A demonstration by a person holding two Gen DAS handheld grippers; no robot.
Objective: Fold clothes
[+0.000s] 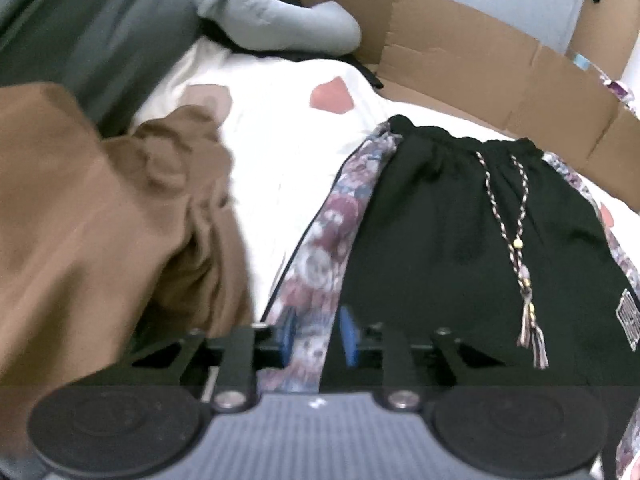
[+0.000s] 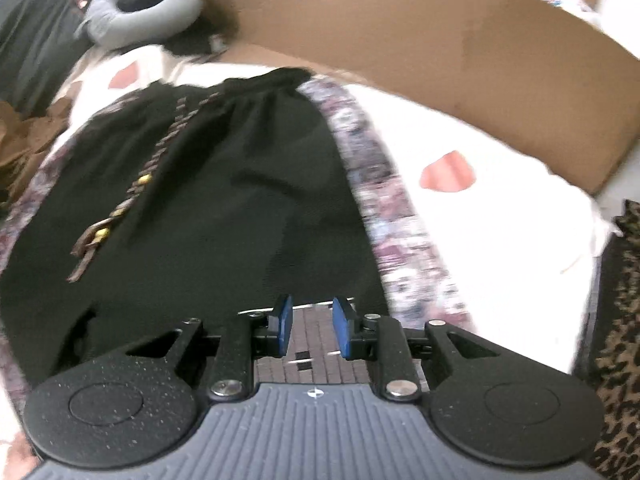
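Note:
Black shorts (image 1: pixel 440 240) with floral side stripes (image 1: pixel 332 216) and a beaded drawstring (image 1: pixel 516 240) lie flat on a white sheet (image 1: pixel 280 128), waistband at the far end. My left gripper (image 1: pixel 318 336) is at the shorts' near left edge, and the floral stripe fills the narrow gap between its blue pads. The right wrist view shows the same shorts (image 2: pixel 220 200) and their right floral stripe (image 2: pixel 384 208). My right gripper (image 2: pixel 313 328) stands open just off the near hem, left of that stripe. Only tiled floor shows between its pads.
A crumpled brown garment (image 1: pixel 100 220) lies on the sheet left of the shorts. Flattened cardboard (image 1: pixel 480 60) walls the far side. A grey curved pillow (image 1: pixel 272 20) and a dark cushion (image 1: pixel 80 20) sit at the far left. Leopard-print fabric (image 2: pixel 620 320) hangs at the right edge.

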